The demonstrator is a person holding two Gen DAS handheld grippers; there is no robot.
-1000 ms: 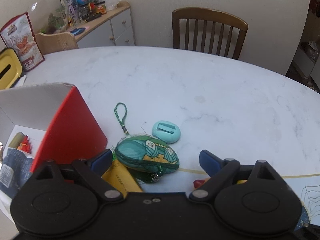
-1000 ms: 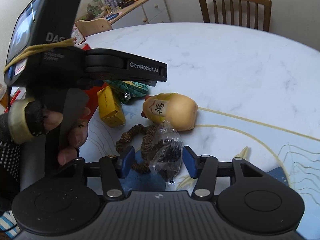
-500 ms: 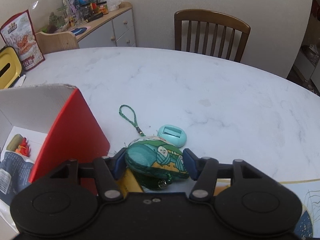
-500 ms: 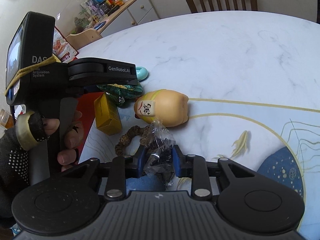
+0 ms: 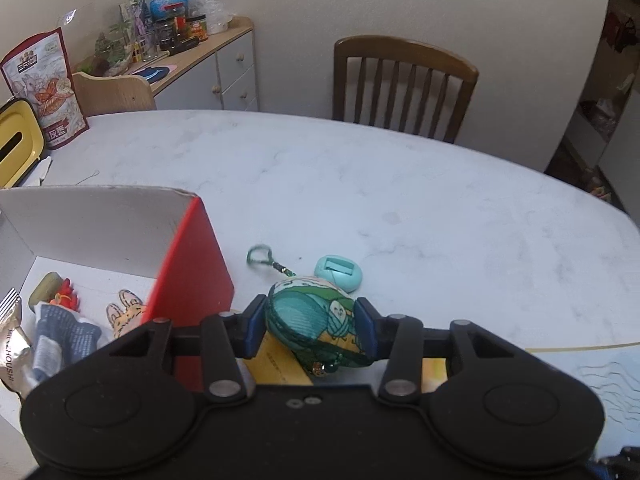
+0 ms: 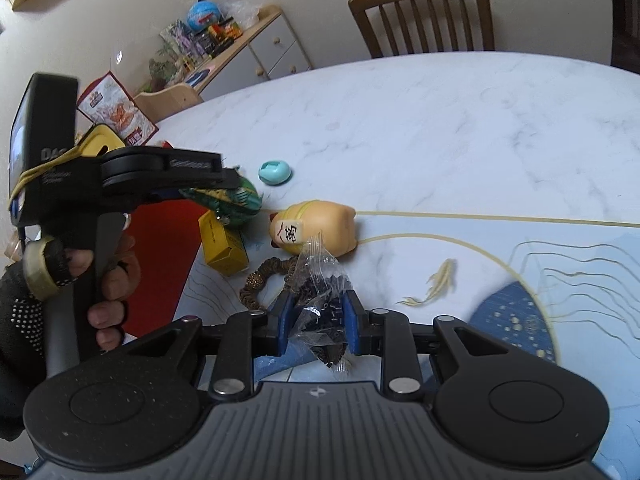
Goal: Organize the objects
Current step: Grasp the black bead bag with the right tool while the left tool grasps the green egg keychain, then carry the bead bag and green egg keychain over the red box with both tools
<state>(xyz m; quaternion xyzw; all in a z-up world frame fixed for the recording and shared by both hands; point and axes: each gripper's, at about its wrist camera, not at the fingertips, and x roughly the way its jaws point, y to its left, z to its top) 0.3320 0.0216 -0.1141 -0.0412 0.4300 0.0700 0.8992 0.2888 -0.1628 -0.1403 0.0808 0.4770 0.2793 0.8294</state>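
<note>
My left gripper (image 5: 310,328) is shut on a green patterned pouch (image 5: 314,318) and holds it above the table; its cord loop (image 5: 260,256) trails forward. The same pouch (image 6: 234,200) shows in the right wrist view, pinched by the left gripper. My right gripper (image 6: 314,324) is shut on a clear plastic bag of dark beads (image 6: 320,304), raised off the mat. Left of the pouch stands an open red box (image 5: 188,264) with several small items inside. A yellow box (image 6: 224,246), a brown bead bracelet (image 6: 260,280) and a tan plush (image 6: 316,228) lie on the table.
A small teal oval case (image 5: 338,274) lies just beyond the pouch. A wooden chair (image 5: 404,84) stands at the far side of the marble table (image 5: 400,184). A snack bag (image 5: 44,88) and a yellow container (image 5: 16,144) sit far left. A person's gloved hand (image 6: 80,276) holds the left gripper.
Both grippers went from open to shut: the left closed on the green pouch, the right on the bead bag. Both have since lifted their items off the table.
</note>
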